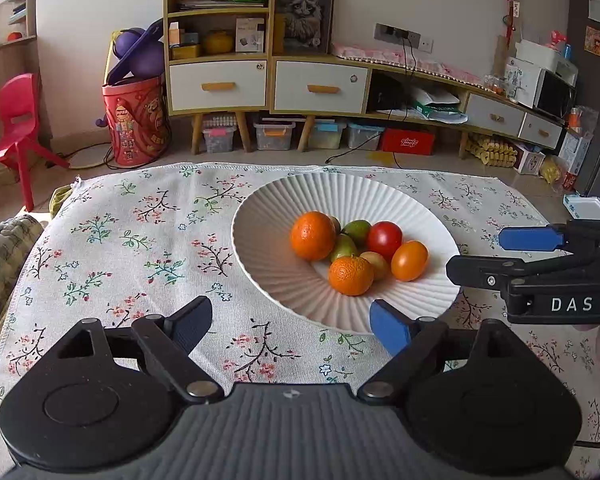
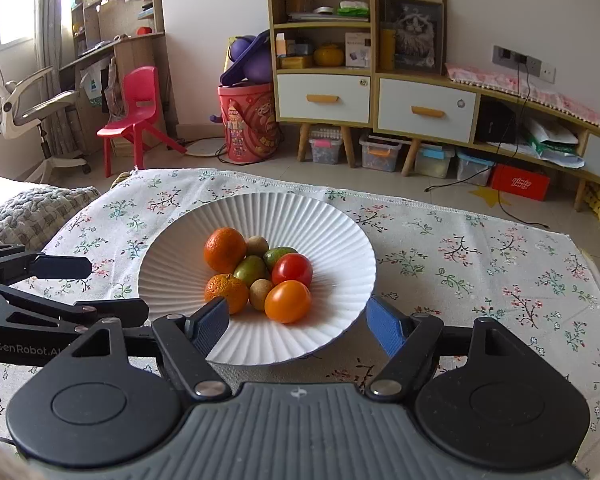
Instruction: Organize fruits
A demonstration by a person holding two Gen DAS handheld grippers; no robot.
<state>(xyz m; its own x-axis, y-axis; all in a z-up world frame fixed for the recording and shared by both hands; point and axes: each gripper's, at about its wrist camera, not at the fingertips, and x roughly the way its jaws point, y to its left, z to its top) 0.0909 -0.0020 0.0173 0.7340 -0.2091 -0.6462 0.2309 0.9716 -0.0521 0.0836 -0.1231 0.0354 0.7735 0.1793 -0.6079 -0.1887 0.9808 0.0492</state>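
Observation:
A white ribbed plate (image 1: 260, 220) (image 2: 340, 224) sits on the floral cloth and holds a cluster of fruit. In it are a large orange (image 1: 313, 236) (image 2: 225, 250), a small mandarin (image 1: 351, 275) (image 2: 226, 292), a red tomato (image 1: 384, 237) (image 2: 292, 269), an orange tomato (image 1: 409, 261) (image 2: 288, 301) and several small green and brown fruits (image 2: 251, 270). My left gripper (image 1: 292, 322) (image 2: 116, 290) is open and empty, just left of the plate's near rim. My right gripper (image 2: 298, 320) (image 1: 480, 254) is open too, straddling the near rim, with the fruit just beyond its fingertips.
The floral cloth (image 1: 140, 240) covers the low table. A knitted grey cushion (image 2: 32, 208) lies off its left edge and a small white box (image 1: 592, 208) off its right. Beyond are bare floor, a red chair (image 2: 140, 104), a red bin and wooden cabinets.

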